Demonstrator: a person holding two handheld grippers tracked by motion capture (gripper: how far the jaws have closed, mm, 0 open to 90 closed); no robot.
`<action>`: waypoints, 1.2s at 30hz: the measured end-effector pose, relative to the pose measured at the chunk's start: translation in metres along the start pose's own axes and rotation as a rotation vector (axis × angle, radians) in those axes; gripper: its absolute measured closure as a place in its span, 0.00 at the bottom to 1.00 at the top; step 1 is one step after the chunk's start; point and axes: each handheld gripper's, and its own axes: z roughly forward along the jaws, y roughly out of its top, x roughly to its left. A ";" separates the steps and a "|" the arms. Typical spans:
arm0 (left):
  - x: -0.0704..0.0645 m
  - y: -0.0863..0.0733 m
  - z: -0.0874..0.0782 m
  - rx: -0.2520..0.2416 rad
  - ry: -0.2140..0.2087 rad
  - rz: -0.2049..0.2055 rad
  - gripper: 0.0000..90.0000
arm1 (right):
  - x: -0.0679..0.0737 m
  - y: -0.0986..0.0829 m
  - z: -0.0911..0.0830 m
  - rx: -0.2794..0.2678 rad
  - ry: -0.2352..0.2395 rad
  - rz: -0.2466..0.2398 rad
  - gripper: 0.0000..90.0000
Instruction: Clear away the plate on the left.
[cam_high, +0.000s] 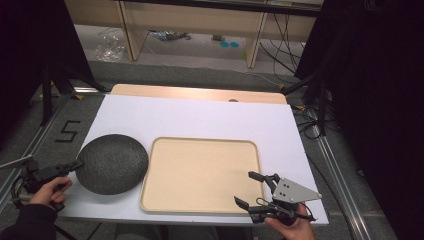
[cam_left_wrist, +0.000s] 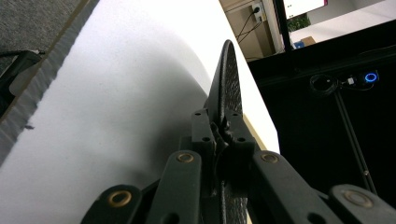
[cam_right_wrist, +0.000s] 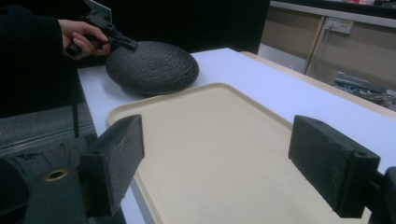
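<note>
A dark, rough-surfaced plate (cam_high: 113, 163) is being gripped at its left rim by the left gripper (cam_high: 75, 165), whose jaws are being pressed shut on that rim; in the left gripper view the plate (cam_left_wrist: 229, 88) is being seen edge-on between the closed jaws. The plate is lying near the worktop's (cam_high: 200, 117) front left corner, its right edge just beside the beige tray (cam_high: 200, 175), which is sitting at the middle of the front edge. The left hand (cam_high: 47, 192) is being kept off the worktop's left edge. The right gripper (cam_high: 252, 189) is being held wide open and empty at the tray's front right corner, well apart from the plate.
</note>
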 end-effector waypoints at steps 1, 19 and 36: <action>-0.001 0.000 0.000 0.000 0.003 0.001 0.94 | 0.000 0.000 0.001 -0.008 0.001 0.000 0.22; -0.020 -0.005 0.006 -0.031 -0.040 -0.043 0.93 | 0.000 0.000 0.001 -0.008 -0.005 -0.002 0.22; -0.065 -0.039 0.059 0.135 -0.118 0.034 0.92 | -0.001 -0.001 0.002 -0.017 -0.004 0.000 0.22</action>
